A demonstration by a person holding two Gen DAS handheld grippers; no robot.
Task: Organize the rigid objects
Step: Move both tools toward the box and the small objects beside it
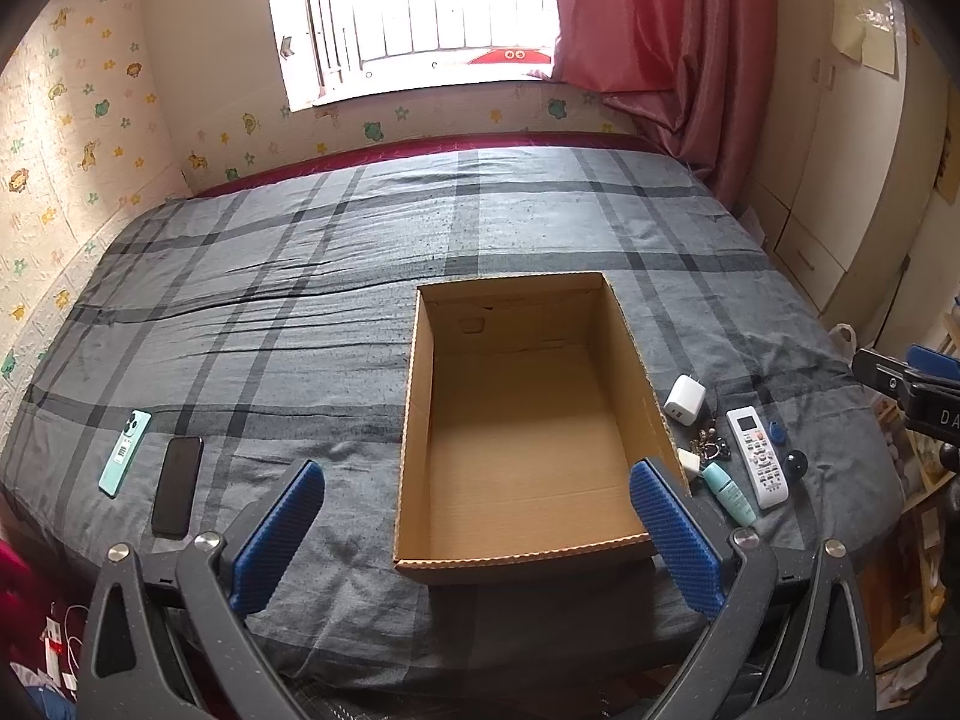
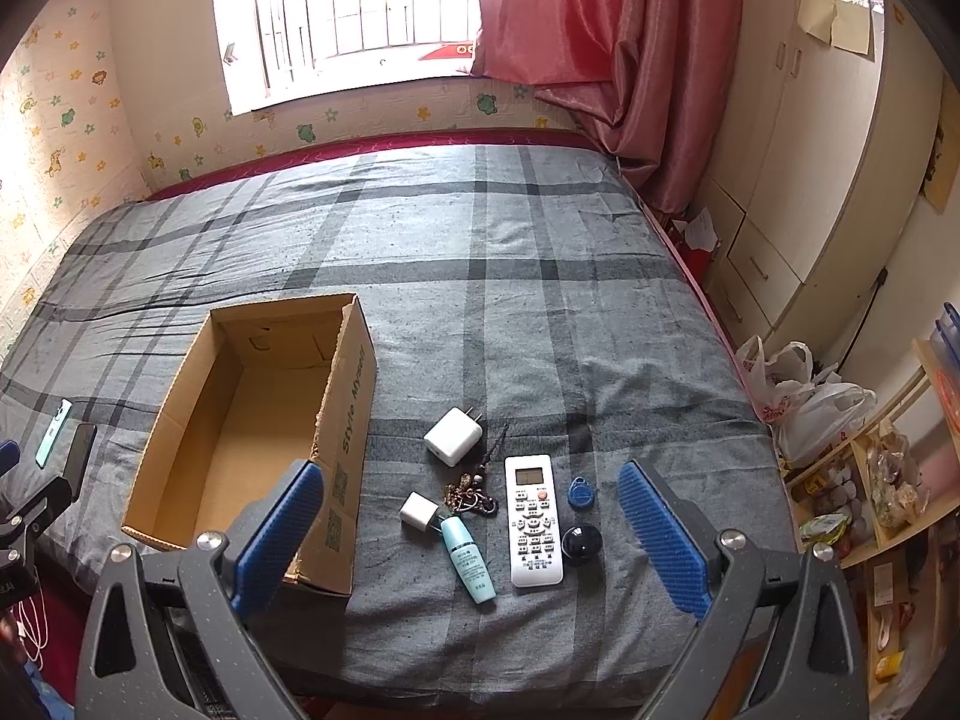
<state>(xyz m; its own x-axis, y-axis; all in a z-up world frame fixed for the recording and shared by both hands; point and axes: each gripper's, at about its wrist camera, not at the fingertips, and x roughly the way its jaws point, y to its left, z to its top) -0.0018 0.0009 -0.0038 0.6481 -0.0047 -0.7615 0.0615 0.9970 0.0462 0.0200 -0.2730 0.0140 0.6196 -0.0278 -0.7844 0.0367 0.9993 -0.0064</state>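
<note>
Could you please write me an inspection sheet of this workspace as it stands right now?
Surface: bed under a grey plaid sheet, lightly wrinkled.
Job's things: open cardboard box empty; right of it large charger, small charger, keychain, teal bottle, remote, blue tag, black ball; left of it teal phone, black phone.
Clutter: plastic bags and crowded shelves beside the bed.
Grippers: left gripper and right gripper open, holding nothing.
Cables: white cable on the floor.
Surroundings: window, pink curtain, wardrobe.
</note>
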